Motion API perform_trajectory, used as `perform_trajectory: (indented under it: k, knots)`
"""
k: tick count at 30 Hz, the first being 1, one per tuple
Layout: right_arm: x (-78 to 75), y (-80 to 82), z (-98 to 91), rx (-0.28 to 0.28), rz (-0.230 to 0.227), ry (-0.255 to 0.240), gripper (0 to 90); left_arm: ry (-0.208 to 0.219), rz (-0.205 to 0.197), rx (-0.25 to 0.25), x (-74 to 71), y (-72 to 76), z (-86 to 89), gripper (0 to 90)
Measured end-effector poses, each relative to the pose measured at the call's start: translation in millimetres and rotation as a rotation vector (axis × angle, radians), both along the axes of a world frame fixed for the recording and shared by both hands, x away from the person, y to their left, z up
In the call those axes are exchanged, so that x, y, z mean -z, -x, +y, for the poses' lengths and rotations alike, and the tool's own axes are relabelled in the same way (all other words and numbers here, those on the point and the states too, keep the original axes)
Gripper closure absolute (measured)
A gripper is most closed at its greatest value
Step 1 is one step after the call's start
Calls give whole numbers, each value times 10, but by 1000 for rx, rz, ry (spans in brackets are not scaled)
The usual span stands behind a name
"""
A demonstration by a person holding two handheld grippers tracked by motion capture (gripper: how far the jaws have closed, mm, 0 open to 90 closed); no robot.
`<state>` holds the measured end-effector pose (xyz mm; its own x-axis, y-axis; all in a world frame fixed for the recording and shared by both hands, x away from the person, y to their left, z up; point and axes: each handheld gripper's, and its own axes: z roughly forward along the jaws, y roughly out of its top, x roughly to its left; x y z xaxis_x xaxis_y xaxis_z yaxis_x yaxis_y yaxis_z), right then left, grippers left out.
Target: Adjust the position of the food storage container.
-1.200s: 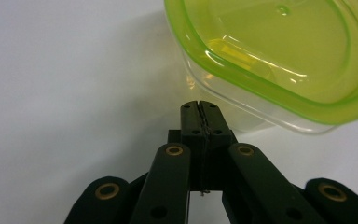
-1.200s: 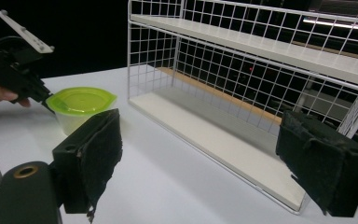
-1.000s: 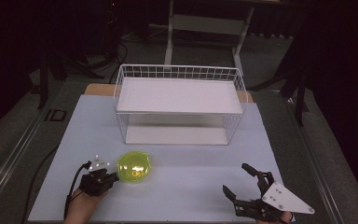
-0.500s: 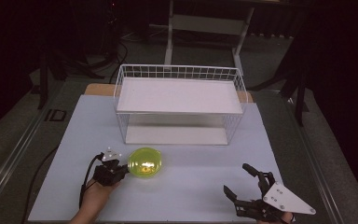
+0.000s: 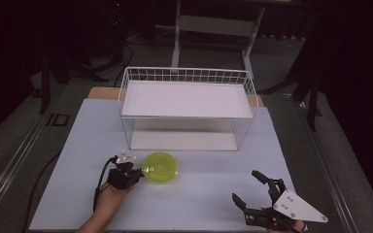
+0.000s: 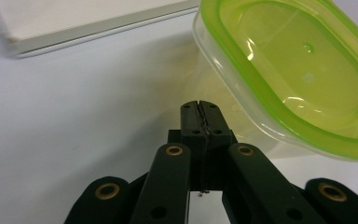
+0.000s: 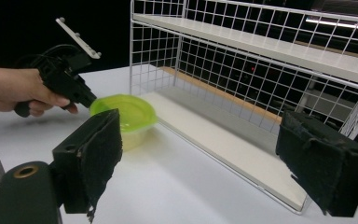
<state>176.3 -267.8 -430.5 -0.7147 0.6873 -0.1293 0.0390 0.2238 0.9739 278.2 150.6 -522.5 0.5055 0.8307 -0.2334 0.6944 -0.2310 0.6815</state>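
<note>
On the worktop (image 5: 77, 145), the left gripper (image 6: 199, 109), jaws together, is nudging the container (image 5: 161, 167); push low, slowly. Right gripper (image 5: 260, 194) is waiting, jaws apart.

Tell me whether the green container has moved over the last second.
Yes. The green container has slid rightward along the table, pushed by the shut left tool, ending nearer the wire rack's middle.

text: "ID" | on: dark plate (image 5: 58, 120) left of table | other text: none
</note>
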Motion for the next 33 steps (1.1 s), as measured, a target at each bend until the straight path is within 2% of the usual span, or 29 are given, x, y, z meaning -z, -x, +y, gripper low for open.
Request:
perform_trajectory:
  k: [1, 5, 7, 8, 10, 11, 12, 16, 24, 30, 33]
  knots:
    - [-1, 0, -3, 0, -1, 1, 142, -8, -1, 24, -3, -16, -92, 900]
    - [-4, 1, -12, 0, -4, -2, 142, -4, 3, 59, 0, -36, -294, 900]
    - [-4, -1, -15, 0, -2, -2, 142, -1, 4, 67, 2, -42, -333, 900]
    - [-4, 0, -16, 0, -2, -3, 142, -2, 4, 83, 10, -46, -406, 900]
    - [-4, 3, -16, -1, -5, -5, 142, 8, 8, 81, 20, -48, -438, 900]
    - [-5, 5, -17, -3, -7, -5, 142, 16, 19, 92, 37, -60, -466, 900]
    - [-8, 9, -17, -5, -9, -4, 142, 8, 20, 96, 50, -58, -499, 900]
    - [-2, 5, -15, -7, -7, -2, 142, -4, 20, 117, 69, -59, -558, 900]
    - [1, 3, -11, -7, -3, -2, 142, 32, 19, 77, 42, -109, -515, 900]
    - [3, 7, -4, -9, -3, 1, 142, 37, 27, 88, 59, -142, -612, 900]
    - [5, 5, -14, -6, 0, -1, 142, 54, 38, 106, 67, -165, -651, 900]
